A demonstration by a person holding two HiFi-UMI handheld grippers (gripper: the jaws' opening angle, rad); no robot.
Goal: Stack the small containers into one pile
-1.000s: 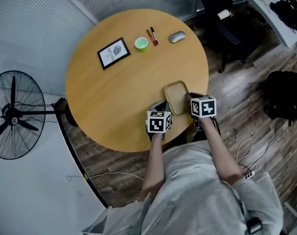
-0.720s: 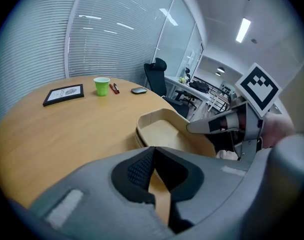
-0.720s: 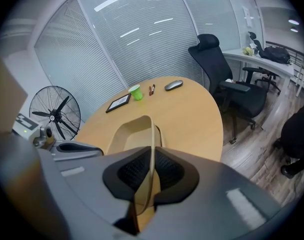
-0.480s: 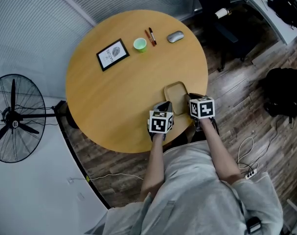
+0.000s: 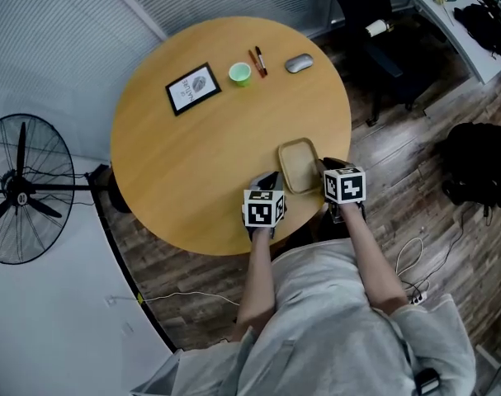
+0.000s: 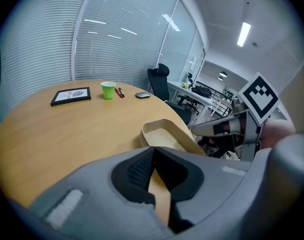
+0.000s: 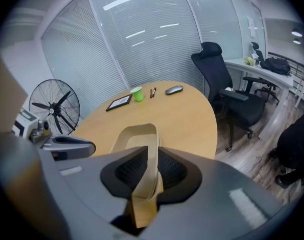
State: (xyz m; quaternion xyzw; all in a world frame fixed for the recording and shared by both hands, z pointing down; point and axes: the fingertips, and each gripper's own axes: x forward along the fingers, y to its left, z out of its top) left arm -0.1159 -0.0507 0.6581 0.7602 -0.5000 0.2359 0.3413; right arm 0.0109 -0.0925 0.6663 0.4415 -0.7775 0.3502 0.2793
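A low stack of beige trays (image 5: 298,165) lies on the round wooden table (image 5: 200,163) near its front edge. My right gripper (image 5: 326,167) is at the stack's near right corner. In the right gripper view the tray (image 7: 136,134) has its rim standing between the black pads of that gripper (image 7: 150,159), and the jaws are opening. My left gripper (image 5: 271,180) sits just left of the stack, its tips together over bare table with nothing held. The left gripper view shows the stack (image 6: 164,134) just ahead of its jaws (image 6: 153,156).
At the table's far side lie a framed picture (image 5: 192,89), a green cup (image 5: 239,73), two pens (image 5: 257,60) and a grey mouse (image 5: 299,62). A standing fan (image 5: 19,192) is on the floor to the left, an office chair (image 5: 382,31) at the back right.
My left gripper has slid a little left and back from the trays. The right gripper stays at the tray's corner, and the stack has not moved.
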